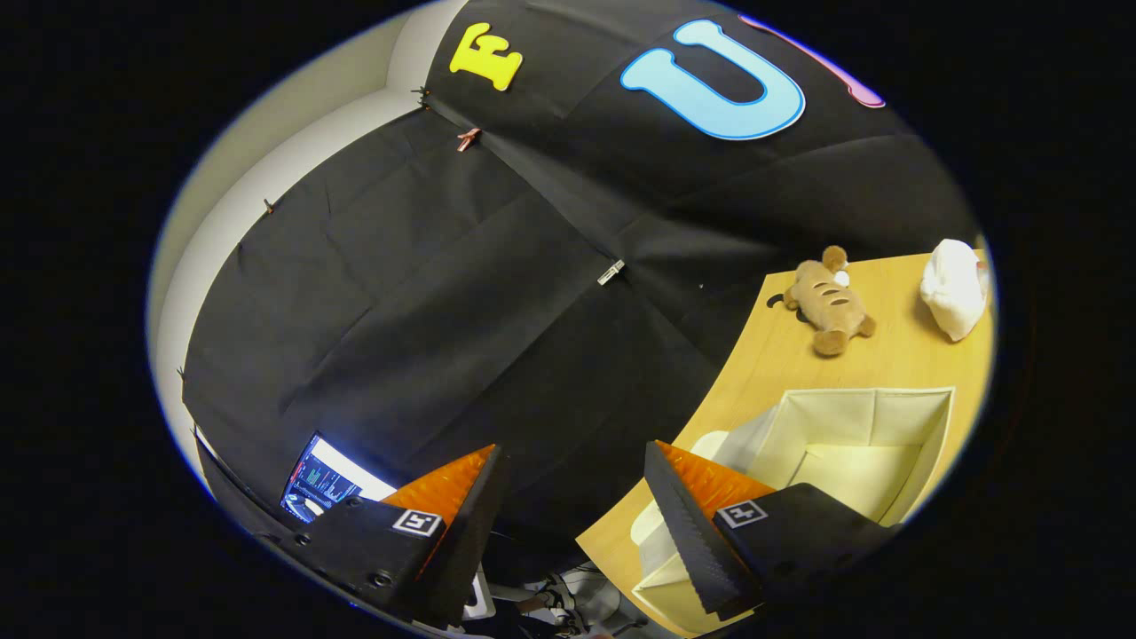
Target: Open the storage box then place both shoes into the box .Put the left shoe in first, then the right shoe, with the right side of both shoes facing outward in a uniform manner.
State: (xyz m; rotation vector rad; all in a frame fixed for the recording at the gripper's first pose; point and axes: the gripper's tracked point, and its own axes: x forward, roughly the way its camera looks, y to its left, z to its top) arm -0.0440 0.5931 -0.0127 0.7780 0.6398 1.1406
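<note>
My gripper (575, 461) is open with nothing between its fingers, pointing past the left edge of the wooden table (887, 355) toward the black cloth wall. The cream fabric storage box (865, 444) stands open on the table, just ahead of and beyond the right finger (701, 524). Its lid flap (661, 541) hangs down toward the table's near edge, partly hidden behind that finger. The box's inside looks empty as far as I can see.
A brown plush toy (830, 302) lies on the table beyond the box, and a white bundle (954, 286) sits to its right. A lit screen (324, 479) glows low beyond the left finger. Cables lie on the floor (568, 603) below the fingers.
</note>
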